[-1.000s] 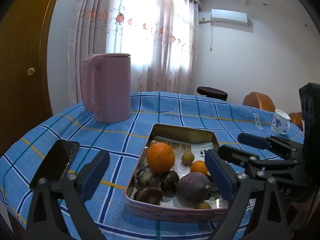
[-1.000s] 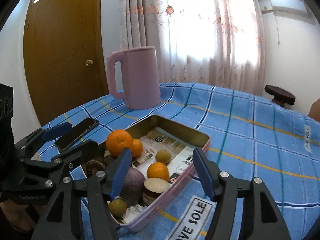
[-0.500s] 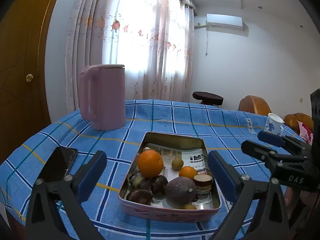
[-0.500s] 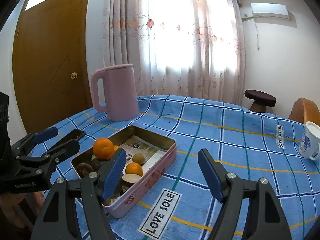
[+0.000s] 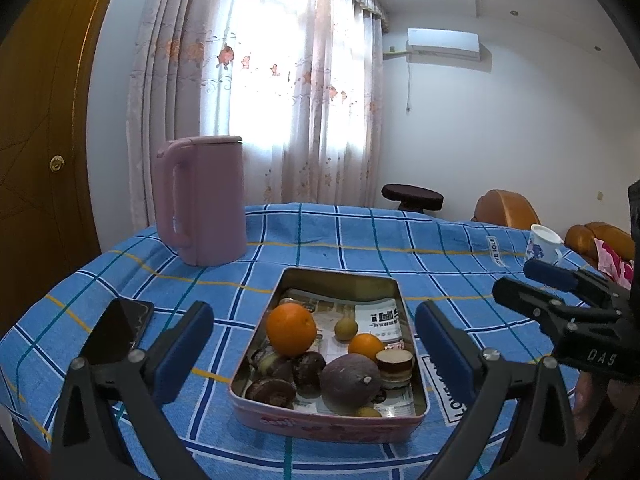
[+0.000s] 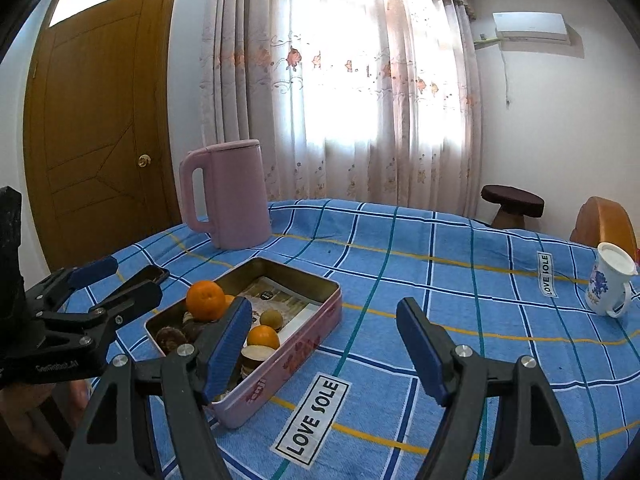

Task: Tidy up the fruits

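All the fruit in view sits inside the pink tin (image 5: 328,426) on the blue checked tablecloth (image 5: 360,240). A big orange (image 5: 291,329) lies toward the tin's left side, with a small orange (image 5: 365,346) to its right and a small greenish fruit (image 5: 345,328) just behind that. A dull purple fruit (image 5: 349,381) lies near the tin's front wall, beside some dark brown pieces (image 5: 276,390) and a cut slice (image 5: 394,362). No fruit shows on the cloth around the tin, so the gathering looks done or nearly so; any sorting inside the tin would be what is left.

The left gripper (image 5: 314,350) stands wide open in front of the tin, holding nothing. The right gripper (image 6: 324,344), just right of the tin, is also open and empty. A pink jug (image 5: 200,200) stands behind the tin, a phone (image 5: 118,330) to its left, a cup (image 6: 610,284) well to its right.
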`<action>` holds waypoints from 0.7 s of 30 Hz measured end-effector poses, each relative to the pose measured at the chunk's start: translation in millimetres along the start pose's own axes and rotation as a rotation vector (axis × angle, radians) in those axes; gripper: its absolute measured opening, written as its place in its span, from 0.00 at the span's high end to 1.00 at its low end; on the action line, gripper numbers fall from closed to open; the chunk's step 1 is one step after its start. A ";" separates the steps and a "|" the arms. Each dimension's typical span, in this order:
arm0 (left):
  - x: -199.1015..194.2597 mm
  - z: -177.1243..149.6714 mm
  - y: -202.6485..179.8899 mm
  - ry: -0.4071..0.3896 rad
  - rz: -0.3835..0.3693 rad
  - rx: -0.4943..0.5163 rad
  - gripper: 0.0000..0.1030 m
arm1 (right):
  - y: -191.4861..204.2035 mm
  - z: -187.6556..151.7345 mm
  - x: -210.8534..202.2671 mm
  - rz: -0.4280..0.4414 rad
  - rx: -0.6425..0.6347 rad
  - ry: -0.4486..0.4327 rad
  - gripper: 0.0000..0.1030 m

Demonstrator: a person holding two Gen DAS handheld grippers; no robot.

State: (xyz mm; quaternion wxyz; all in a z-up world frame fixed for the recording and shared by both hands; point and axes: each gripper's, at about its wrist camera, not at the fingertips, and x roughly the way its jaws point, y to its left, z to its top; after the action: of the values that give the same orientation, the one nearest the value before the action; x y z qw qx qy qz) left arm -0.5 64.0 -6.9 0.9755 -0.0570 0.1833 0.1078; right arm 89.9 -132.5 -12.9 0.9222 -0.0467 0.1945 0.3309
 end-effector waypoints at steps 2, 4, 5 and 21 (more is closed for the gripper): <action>-0.1 0.0 -1.4 0.000 0.000 0.002 0.00 | -1.3 -0.2 -1.9 -0.003 0.003 -0.003 0.26; -0.2 -0.1 -3.1 0.000 -0.001 0.005 0.00 | -2.9 -0.4 -3.5 -0.007 0.005 -0.007 0.26; -0.5 0.2 -3.7 0.000 -0.001 0.006 0.00 | -4.4 -0.6 -4.8 -0.008 0.008 -0.009 0.26; -0.9 0.3 -6.7 0.002 -0.001 0.012 0.00 | -8.1 -3.8 -7.7 -0.017 0.012 -0.012 0.26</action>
State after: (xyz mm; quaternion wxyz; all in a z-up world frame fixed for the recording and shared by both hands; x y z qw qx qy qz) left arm 0.3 57.4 -5.9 0.9757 -0.0512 0.1847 0.1063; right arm 88.2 -144.2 -13.8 0.9265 -0.0410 0.1905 0.3220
